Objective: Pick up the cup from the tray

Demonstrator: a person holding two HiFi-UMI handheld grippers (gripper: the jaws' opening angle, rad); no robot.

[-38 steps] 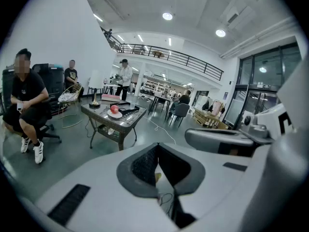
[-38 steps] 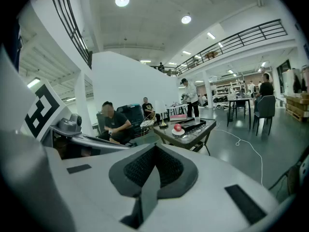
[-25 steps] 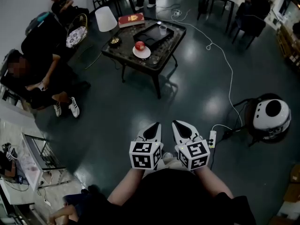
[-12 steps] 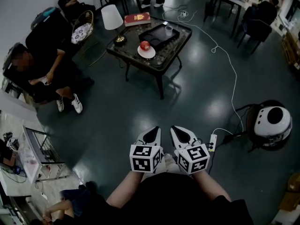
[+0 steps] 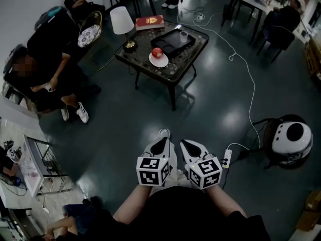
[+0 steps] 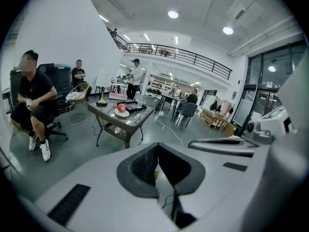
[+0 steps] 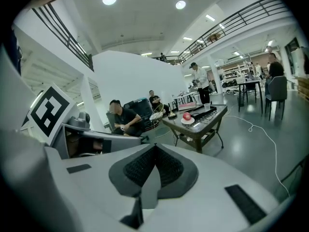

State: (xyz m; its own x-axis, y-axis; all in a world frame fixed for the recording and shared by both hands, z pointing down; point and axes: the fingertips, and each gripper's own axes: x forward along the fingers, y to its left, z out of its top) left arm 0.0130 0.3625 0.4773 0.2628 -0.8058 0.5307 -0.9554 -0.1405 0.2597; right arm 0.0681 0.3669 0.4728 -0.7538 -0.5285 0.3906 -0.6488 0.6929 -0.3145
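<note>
L gripper point(image 5: 161, 145) & R gripper point(image 5: 193, 147) both closed on nothing, side by side near body. Well ahead, small cup point(image 5: 183, 35) stands upright at far right corner of black tray point(image 5: 165, 44), by coffee table point(image 5: 175, 70) far edge. Prob light, thin-walled, tippy: pinch across wall mid-height, gently

We find no legible word, number or brand. The red book point(image 5: 150, 22) on the table point(image 5: 183, 59), far ahead of the fingers point(image 5: 159, 147), bears unreadable gold print; the cubes point(image 5: 152, 170) behind them show only square markers.
</note>
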